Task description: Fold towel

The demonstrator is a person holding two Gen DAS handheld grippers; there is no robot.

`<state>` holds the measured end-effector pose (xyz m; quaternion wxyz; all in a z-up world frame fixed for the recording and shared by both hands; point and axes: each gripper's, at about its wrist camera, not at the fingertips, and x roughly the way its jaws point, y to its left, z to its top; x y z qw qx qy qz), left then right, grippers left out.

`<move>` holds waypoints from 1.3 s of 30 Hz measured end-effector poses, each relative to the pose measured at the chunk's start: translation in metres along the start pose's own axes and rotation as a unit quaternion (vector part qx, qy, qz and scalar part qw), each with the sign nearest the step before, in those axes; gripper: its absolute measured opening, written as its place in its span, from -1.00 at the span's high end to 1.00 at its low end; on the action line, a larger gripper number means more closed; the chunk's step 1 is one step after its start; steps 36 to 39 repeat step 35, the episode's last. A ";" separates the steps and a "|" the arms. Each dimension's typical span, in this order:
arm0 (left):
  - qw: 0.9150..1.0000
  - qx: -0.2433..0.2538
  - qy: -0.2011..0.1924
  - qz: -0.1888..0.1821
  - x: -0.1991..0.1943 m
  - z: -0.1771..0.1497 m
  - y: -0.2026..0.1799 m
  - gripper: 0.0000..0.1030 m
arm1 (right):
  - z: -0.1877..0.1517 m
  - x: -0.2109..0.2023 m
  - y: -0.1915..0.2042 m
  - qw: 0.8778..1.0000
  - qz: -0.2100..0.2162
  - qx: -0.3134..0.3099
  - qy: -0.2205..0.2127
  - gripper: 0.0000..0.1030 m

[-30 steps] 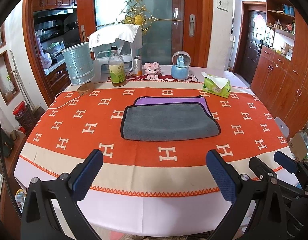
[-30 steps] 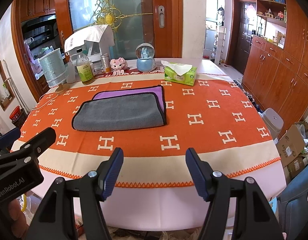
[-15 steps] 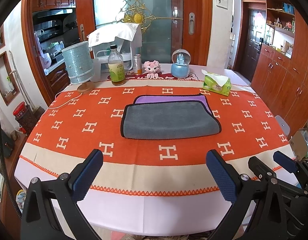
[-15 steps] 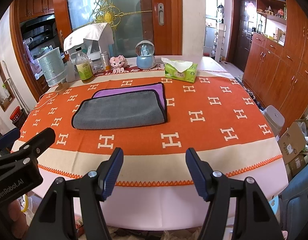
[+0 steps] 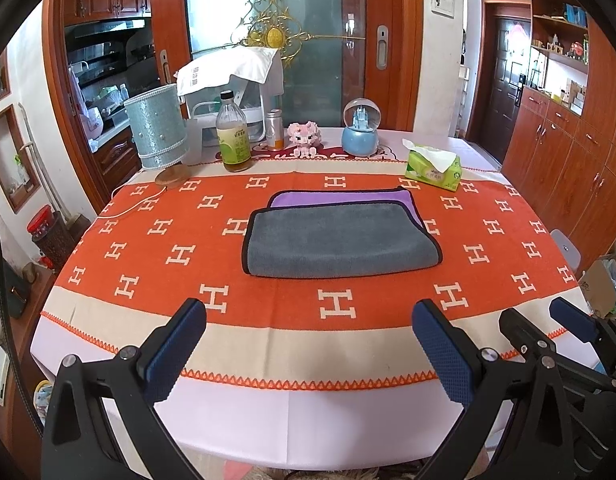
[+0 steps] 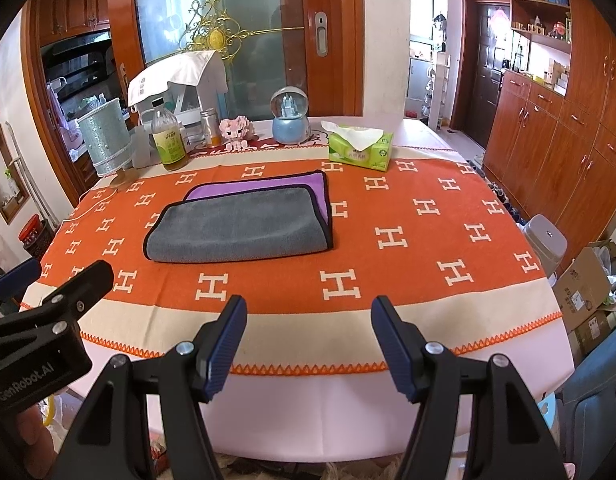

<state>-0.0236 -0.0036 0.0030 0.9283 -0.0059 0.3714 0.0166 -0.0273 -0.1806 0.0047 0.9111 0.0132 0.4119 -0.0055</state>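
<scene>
Towel [image 5: 339, 242] lying flat at the centre of the tabletop [image 5: 292, 408], folded once: the grey face on top, a purple strip [image 5: 339, 199] of the lower layer showing along its far and right sides, black piping at the borders. The fold runs along the near edge; the free edges lie far.

Left hand-held gripper [image 5: 309, 330] and right hand-held gripper [image 6: 308, 328] both hover over the near rim of the tabletop, jaws spread wide and gripping nothing, well apart from the towel. In the left wrist view the right unit appears at the lower right; in the right wrist view the left unit appears at the lower left.

A broad band of orange H-patterned tablecloth [image 5: 148, 256] lies bare between the grippers and the towel, and to the towel's left and right.

Along the far edge, left to right: a teal lamp [image 5: 156, 136] on a wooden foot, a glass bottle [image 5: 233, 140] with a green label, a small can [image 5: 274, 130], a pink toy [image 5: 304, 140], a blue snow globe [image 5: 360, 128] and a green tissue box [image 5: 433, 168]. All stand apart from the towel.

A white cord [image 5: 136, 204] trails from the lamp across the far left of the cloth. The appliance [image 5: 232, 92] behind the bottle is partly draped by a white cloth and cannot be identified. A thumb [image 6: 28, 434] shows at the lower left of the right wrist view, mostly cut off.
</scene>
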 end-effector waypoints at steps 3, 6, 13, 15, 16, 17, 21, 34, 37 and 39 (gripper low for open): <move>1.000 0.000 0.002 -0.001 -0.003 -0.001 0.001 -0.99 | 0.001 0.000 0.000 1.000 0.000 0.001 0.000 -0.26; 1.000 0.000 0.001 0.000 -0.003 -0.001 0.001 -0.99 | 0.001 -0.002 0.000 1.000 -0.001 0.002 -0.002 -0.26; 1.000 0.001 0.001 0.000 -0.003 -0.001 0.000 -0.99 | 0.001 -0.005 0.000 1.000 -0.001 0.003 -0.005 -0.26; 1.000 0.000 0.002 0.000 -0.003 -0.001 0.001 -0.99 | 0.001 -0.005 0.000 1.000 -0.001 0.002 -0.004 -0.26; 1.000 0.001 0.003 0.000 -0.004 -0.001 0.000 -0.99 | 0.001 -0.005 0.000 1.000 -0.001 0.002 -0.004 -0.26; 1.000 0.001 0.003 0.000 -0.005 -0.002 0.001 -0.99 | 0.001 -0.005 0.000 1.000 -0.001 0.002 -0.005 -0.26; 1.000 0.001 0.003 0.000 -0.006 -0.002 0.001 -0.99 | 0.001 -0.006 0.000 1.000 -0.002 0.002 -0.006 -0.26; 1.000 0.004 0.017 -0.010 -0.004 -0.003 -0.001 -0.99 | 0.004 -0.010 0.001 1.000 -0.003 0.004 -0.008 -0.26; 1.000 0.004 0.019 -0.010 -0.003 -0.003 -0.001 -0.99 | 0.005 -0.010 0.001 1.000 -0.002 0.004 -0.008 -0.26; 1.000 0.004 0.019 -0.010 -0.003 -0.003 -0.001 -0.99 | 0.005 -0.010 0.001 1.000 -0.002 0.004 -0.008 -0.26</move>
